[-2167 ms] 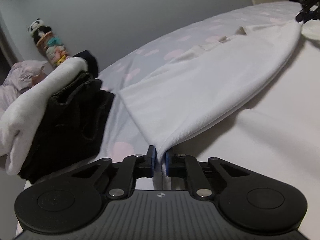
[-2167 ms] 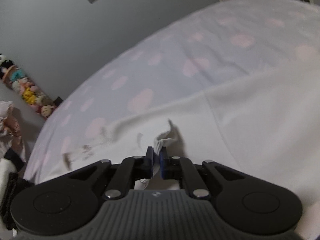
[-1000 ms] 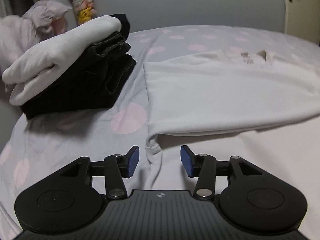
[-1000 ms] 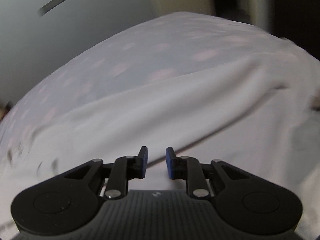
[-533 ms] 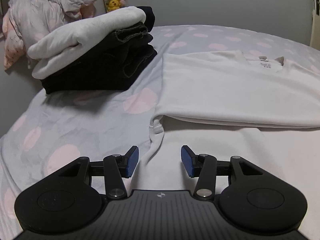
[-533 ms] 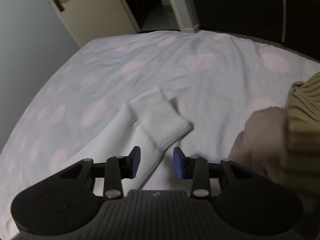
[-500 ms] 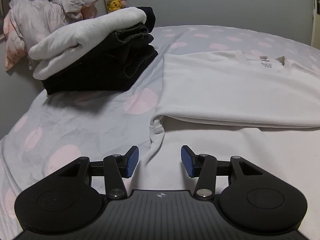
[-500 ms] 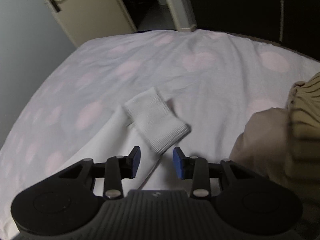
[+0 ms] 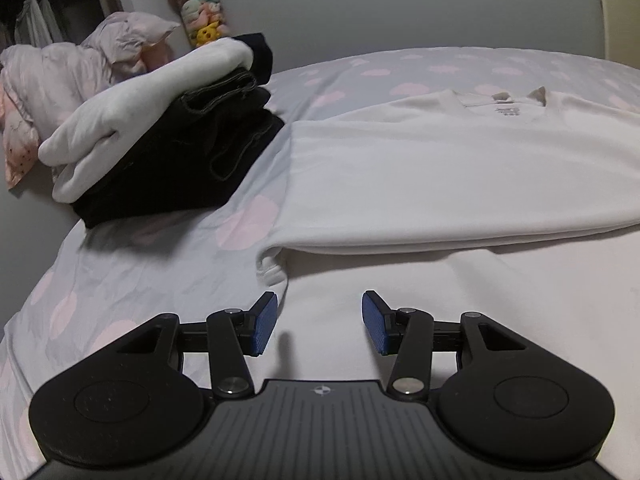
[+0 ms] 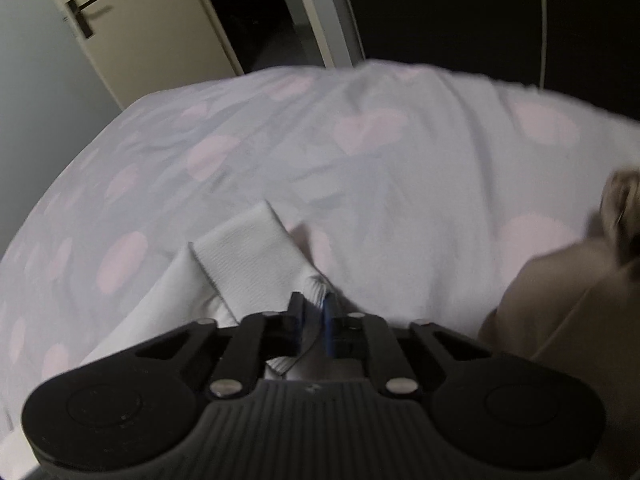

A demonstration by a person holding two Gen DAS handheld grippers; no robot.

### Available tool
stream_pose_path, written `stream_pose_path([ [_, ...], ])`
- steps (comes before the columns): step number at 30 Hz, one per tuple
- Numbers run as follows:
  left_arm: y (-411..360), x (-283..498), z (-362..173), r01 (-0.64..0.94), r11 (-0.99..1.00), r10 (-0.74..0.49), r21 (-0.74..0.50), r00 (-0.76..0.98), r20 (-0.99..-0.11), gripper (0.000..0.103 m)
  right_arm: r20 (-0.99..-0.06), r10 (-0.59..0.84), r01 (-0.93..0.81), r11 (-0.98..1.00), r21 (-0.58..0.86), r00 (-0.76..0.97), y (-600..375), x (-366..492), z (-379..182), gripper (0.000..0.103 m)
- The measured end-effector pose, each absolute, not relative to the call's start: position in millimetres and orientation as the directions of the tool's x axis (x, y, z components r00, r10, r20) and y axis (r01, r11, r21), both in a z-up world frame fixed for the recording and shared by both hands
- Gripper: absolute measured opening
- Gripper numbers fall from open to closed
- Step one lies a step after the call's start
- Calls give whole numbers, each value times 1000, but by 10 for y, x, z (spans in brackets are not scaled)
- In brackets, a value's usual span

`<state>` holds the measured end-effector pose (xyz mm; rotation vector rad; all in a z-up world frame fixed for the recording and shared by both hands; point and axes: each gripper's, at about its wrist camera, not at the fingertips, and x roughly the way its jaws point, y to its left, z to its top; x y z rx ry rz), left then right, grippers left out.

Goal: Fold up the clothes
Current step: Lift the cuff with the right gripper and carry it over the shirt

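the right gripper (image 10: 313,307) has just closed its fingers on the ribbed sleeve cuff (image 10: 256,246) at its 12 o'clock; the left gripper (image 9: 319,322), fingers apart, hovers over the half-folded white sweatshirt (image 9: 460,168) on the bed (image 9: 140,264), so the sleeve fold comes next.

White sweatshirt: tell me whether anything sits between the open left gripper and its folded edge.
Nothing visible does. The left gripper hovers open over the white sweatshirt, its near fold just ahead. The stack of folded clothes lies off to the left, out of the way.
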<state>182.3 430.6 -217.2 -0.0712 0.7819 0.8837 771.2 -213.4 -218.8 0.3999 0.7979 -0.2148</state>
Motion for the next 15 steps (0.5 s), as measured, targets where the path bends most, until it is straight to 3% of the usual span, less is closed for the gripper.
stream_pose_path([
  [8,4409,1714,-1993,-742,652,640,154,430,-637,55,-640,-40,236,945,225,768,-1782,7466,-1261,9],
  [12,4550,1625,-1921,-759,651,553,17,459,-695,55,-568,20,128,967,220,823,-1437,7250,-549,9],
  [15,4595,1582,-1906,-758,652,536,10,451,-714,55,-505,77,32,978,204,860,-1053,7000,22,9],
])
